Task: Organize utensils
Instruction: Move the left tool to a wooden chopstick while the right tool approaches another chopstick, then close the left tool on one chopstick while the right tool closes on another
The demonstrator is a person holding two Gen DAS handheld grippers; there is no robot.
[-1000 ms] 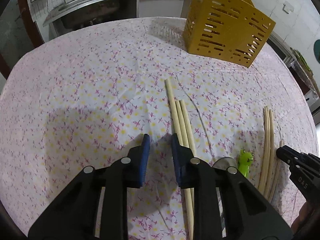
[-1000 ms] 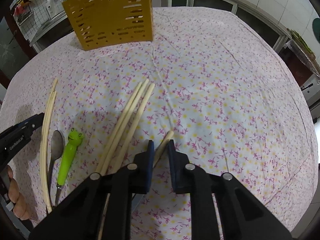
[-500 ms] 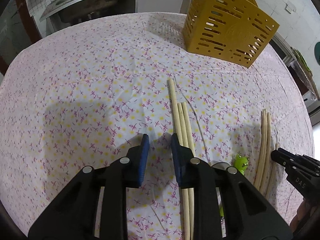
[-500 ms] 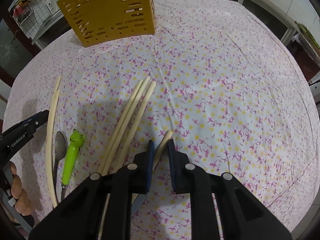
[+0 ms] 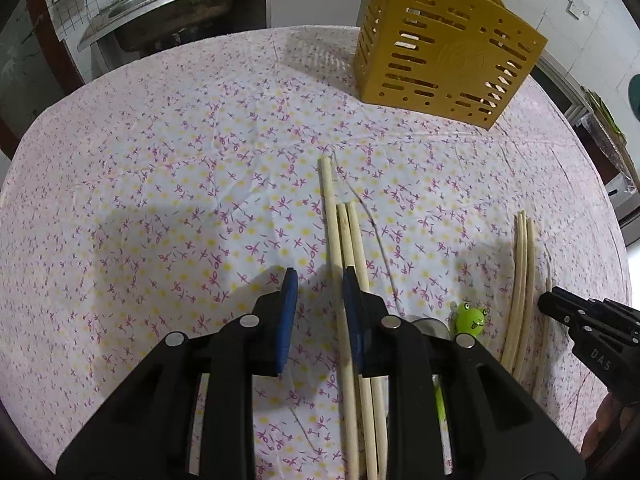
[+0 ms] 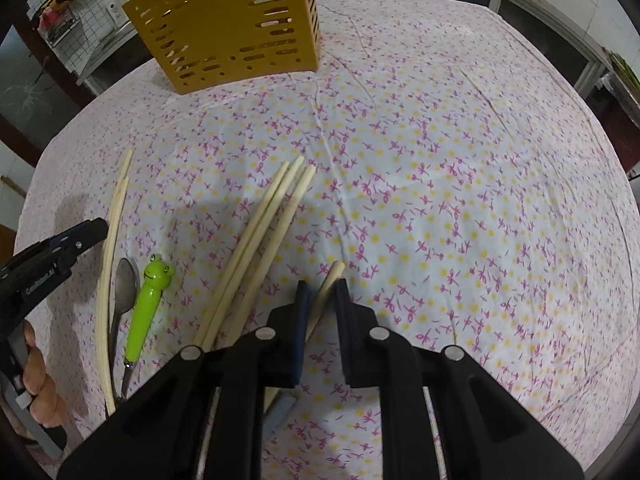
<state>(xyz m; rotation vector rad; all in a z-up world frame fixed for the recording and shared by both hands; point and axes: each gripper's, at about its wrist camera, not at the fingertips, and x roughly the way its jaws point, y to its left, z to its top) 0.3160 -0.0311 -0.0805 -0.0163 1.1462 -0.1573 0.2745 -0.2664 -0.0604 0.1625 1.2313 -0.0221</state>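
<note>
A wooden-handled utensil point(image 6: 326, 292) is clamped between the nearly closed jaws of the right gripper point(image 6: 322, 294) above the floral tablecloth point(image 6: 440, 160). The left gripper point(image 5: 318, 292) is held slightly open and empty over three chopsticks point(image 5: 344, 248); the yellow slotted holder point(image 5: 444, 40) stands at the far edge.

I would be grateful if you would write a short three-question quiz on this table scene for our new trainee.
1. True or false: the yellow holder lies flat on its side.
2. What sits between the fingers of the right gripper? A) a chopstick B) a fork C) nothing
3. Fill in the blank: the metal spoon lies right beside a green utensil whose handle ends in a ____ face.

Key: 1 false, it stands upright on the cloth. 2 A. 3 frog.
</note>
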